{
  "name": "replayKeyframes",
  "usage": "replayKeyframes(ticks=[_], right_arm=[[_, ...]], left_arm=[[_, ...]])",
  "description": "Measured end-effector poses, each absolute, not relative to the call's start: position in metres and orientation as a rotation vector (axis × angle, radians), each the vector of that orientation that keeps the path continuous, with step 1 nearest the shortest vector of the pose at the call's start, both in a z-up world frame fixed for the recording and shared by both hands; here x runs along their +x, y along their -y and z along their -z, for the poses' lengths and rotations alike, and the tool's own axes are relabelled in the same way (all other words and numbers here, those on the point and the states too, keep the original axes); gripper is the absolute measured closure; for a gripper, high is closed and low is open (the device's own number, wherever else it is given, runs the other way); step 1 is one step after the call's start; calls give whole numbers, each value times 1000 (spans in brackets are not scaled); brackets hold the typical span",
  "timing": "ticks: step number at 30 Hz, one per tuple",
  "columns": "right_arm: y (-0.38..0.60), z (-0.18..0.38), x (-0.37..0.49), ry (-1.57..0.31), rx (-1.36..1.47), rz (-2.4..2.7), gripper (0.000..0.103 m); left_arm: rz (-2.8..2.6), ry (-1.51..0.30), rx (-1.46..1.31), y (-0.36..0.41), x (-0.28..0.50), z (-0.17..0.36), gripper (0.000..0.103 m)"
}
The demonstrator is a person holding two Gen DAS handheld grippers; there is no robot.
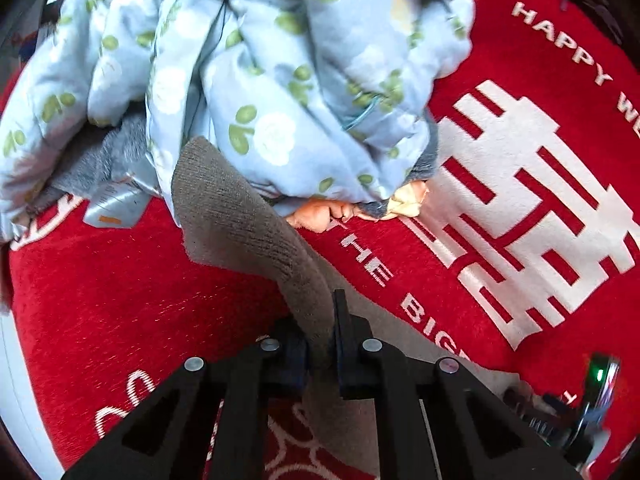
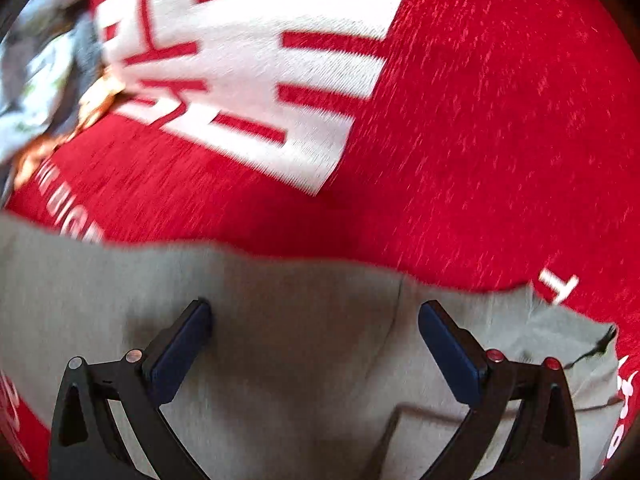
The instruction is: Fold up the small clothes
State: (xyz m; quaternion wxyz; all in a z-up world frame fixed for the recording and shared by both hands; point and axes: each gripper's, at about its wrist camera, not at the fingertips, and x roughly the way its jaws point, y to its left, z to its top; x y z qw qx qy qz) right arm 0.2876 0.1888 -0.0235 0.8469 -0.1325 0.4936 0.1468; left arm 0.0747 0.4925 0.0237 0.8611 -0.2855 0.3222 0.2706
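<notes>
Left wrist view shows the left gripper (image 1: 320, 344) pinched tight on one end of a small grey knitted cloth (image 1: 240, 216). The cloth rises from the jaws in a long strip and leans up and to the left, toward a heap of pale blue bedding with green and white flowers (image 1: 260, 60). So its long way runs from the gripper out toward that heap, and its far end hangs free just in front of the bedding. I cannot tell if it touches.

Under it all lies a red fuzzy blanket with big white letters and shapes (image 1: 120, 300). The rest of the grey cloth lies flat on the blanket, near its closest edge.

Right wrist view shows the right gripper (image 2: 314, 340) spread wide with nothing held. Its two blue pads (image 2: 182, 352) sit right above the flat part of the grey cloth (image 2: 300, 360), which fills the space between them. The cloth's far edge runs side to side across this view, with red blanket (image 2: 480, 140) past it.

I think the right gripper is nearer the flat part, so it could press or grab there while the left one lays the raised end over.
</notes>
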Motion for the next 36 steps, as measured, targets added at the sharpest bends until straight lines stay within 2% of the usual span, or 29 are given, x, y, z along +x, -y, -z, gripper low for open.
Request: replayKeyframes(ticks=[3,8,12,17,22,30,36], right_arm=[[-160,-6,270,-961,-168,-334,0],[-62,-26,212,-953,-96,-310,0],[40,-28,160,-918,-119,-180,0],[145,-30,112,-895,-52,-57,0],[210,-28,87,-865,20,-6,0],[272,-6,67,-864,106,54,0],[309,7,56,-863,200,58,0]], left_arm=[[-557,-681,-574,-480,75,-32,92],[-481,-718,-449,-426,95,-44,92],[-348,-814,-351,-339,129,-41,93],[-208,-829,-206,-222,161,-57,93],[-68,-828,-92,-87,187,-75,93],[105,-981,60,102,204,-16,93],[185,-1121,112,144,207,35,92]])
